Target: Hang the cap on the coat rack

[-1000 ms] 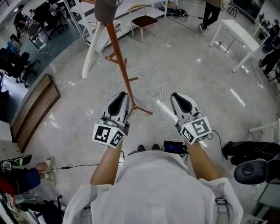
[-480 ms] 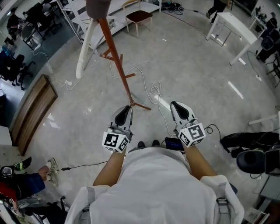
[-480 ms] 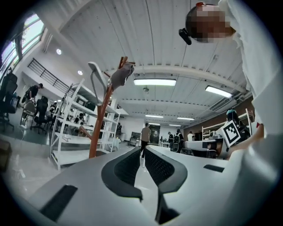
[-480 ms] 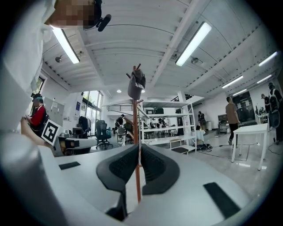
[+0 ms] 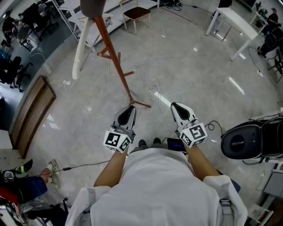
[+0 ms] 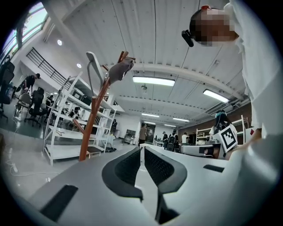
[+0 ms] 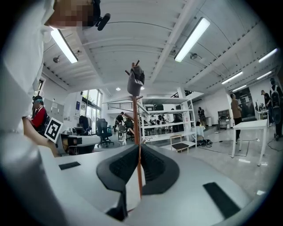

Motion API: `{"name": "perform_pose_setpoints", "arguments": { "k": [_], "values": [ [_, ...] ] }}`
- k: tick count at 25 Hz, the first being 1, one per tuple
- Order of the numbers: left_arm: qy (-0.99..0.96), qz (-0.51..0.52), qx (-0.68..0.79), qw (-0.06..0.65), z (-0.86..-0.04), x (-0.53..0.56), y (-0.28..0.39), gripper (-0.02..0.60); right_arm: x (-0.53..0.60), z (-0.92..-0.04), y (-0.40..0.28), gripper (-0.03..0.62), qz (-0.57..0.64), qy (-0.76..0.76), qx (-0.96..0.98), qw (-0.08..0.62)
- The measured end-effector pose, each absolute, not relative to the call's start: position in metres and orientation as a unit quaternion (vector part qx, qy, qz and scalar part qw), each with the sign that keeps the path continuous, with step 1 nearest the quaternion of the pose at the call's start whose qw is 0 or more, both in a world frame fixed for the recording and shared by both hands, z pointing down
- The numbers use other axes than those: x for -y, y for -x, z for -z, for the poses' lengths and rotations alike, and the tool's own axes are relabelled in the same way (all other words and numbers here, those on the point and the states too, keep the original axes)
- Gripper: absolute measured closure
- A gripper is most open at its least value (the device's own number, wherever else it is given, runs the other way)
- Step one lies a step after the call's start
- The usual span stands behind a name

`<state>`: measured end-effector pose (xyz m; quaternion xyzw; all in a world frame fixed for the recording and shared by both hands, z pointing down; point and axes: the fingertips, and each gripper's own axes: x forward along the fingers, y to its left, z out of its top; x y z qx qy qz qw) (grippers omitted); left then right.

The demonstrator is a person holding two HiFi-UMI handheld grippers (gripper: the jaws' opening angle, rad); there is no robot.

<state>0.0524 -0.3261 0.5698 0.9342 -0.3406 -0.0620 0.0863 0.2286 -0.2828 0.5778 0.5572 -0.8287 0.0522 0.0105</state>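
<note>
The left tool (image 5: 131,107) and right tool (image 5: 174,105) are both closed and empty, while the grey cap (image 5: 92,6) hangs atop the coat rack (image 5: 116,62).

Bright ceiling strip lights (image 7: 191,39) glare white above me. My gripper views bend strongly and darken at their round edges.

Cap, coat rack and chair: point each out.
cap (image 6: 119,70), left gripper view, its grey crown.
coat rack (image 5: 112,57), head view, middle of its pole.
chair (image 5: 135,13), head view, its brown seat.
</note>
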Motion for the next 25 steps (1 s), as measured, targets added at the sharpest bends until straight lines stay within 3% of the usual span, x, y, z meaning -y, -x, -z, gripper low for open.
{"name": "perform_pose_setpoints", "arguments": {
  "k": [25],
  "values": [
    [-0.942,0.035,0.305,0.133,-0.606,0.319,-0.063,0.544,0.283,-0.615,-0.238,0.566,-0.095,-0.546,0.831,0.041]
  ]
}}
